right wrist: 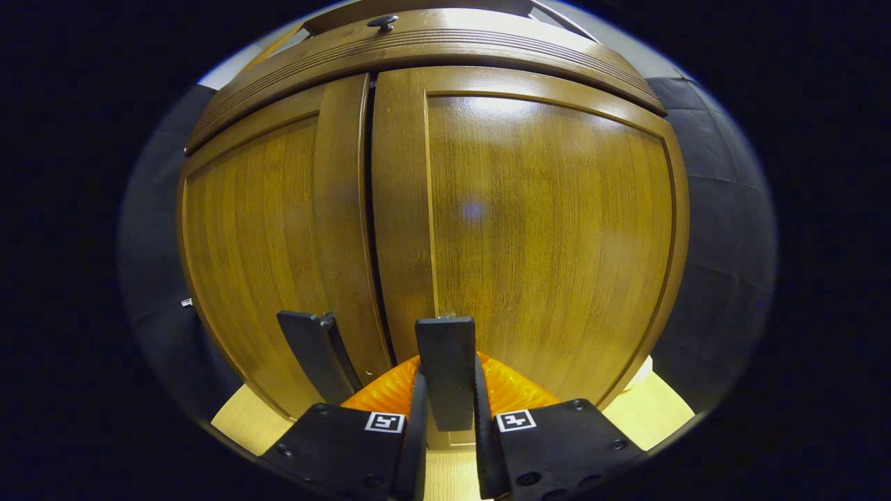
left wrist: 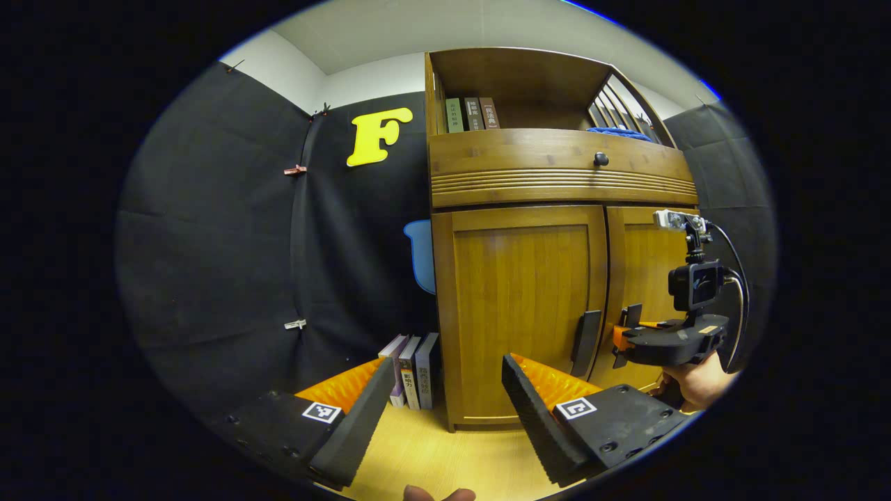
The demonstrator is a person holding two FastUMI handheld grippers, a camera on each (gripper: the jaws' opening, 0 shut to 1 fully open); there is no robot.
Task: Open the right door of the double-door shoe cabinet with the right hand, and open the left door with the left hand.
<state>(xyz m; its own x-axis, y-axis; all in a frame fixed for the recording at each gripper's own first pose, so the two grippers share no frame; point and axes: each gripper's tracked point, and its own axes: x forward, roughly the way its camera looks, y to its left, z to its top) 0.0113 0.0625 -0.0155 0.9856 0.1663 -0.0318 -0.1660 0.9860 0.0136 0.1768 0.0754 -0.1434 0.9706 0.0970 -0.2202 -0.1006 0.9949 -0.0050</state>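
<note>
The wooden shoe cabinet has a left door (left wrist: 518,299) and a right door (left wrist: 647,271), and both look closed. In the right gripper view only a thin dark gap runs between the left door (right wrist: 271,229) and the right door (right wrist: 550,223). My right gripper (right wrist: 447,417) is shut on the right door's dark vertical handle (right wrist: 445,348). The left door's handle (right wrist: 317,355) stands free beside it. From the left gripper view, the right gripper (left wrist: 621,341) is at the right handle (left wrist: 632,314), held by a hand (left wrist: 699,383). My left gripper (left wrist: 445,410) is open and short of the left handle (left wrist: 586,334).
Several books (left wrist: 412,372) stand on the wooden floor (left wrist: 431,452) against the cabinet's left side. Above the doors there is a drawer with a round knob (left wrist: 601,158), and above that an open shelf with books (left wrist: 473,113) and a blue cloth (left wrist: 619,132).
</note>
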